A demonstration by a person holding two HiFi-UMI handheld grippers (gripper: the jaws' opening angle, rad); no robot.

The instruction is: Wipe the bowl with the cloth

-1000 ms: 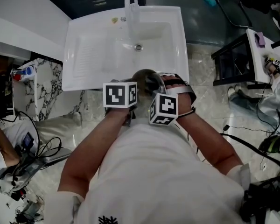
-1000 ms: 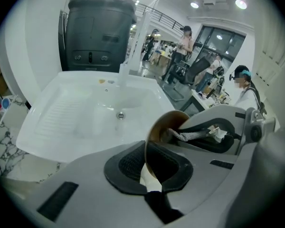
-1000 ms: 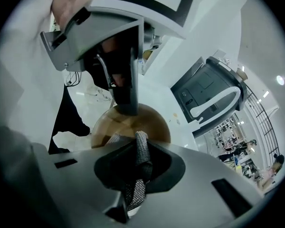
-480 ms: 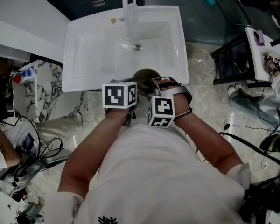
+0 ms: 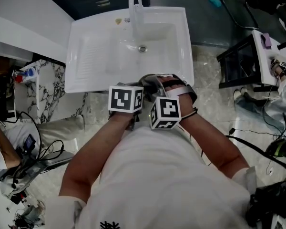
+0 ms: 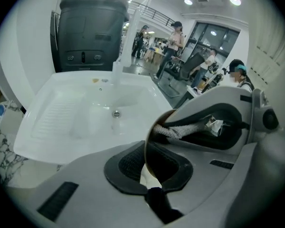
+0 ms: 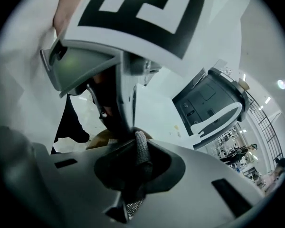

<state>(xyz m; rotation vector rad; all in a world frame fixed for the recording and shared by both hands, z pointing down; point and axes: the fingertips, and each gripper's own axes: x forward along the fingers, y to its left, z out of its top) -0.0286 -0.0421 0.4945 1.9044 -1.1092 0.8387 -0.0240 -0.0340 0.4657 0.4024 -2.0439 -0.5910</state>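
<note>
The dark brown bowl [image 5: 149,81] is held over the front edge of the white sink [image 5: 95,56], between the two grippers. In the left gripper view its thin rim [image 6: 146,148] runs edge-on between the pads, and my left gripper [image 6: 149,169] is shut on it. My right gripper [image 7: 135,161] is shut on a grey knitted cloth [image 7: 141,151], which it presses against the bowl [image 7: 99,138]. From the left gripper view, the cloth [image 6: 180,130] lies in the right gripper's jaws at the bowl's rim. In the head view the marker cubes [image 5: 126,99] hide most of the jaws.
The sink has a tap [image 5: 133,4] at the back, a drain [image 5: 142,48] and a ribbed draining side [image 5: 90,56]. A black stand [image 5: 238,66] is at the right, with cables [image 5: 33,147] on the floor at the left. People stand far behind.
The right gripper with the cloth has shifted a little up and over the bowl, so less of the bowl's dark inside shows. The left gripper has barely moved.
</note>
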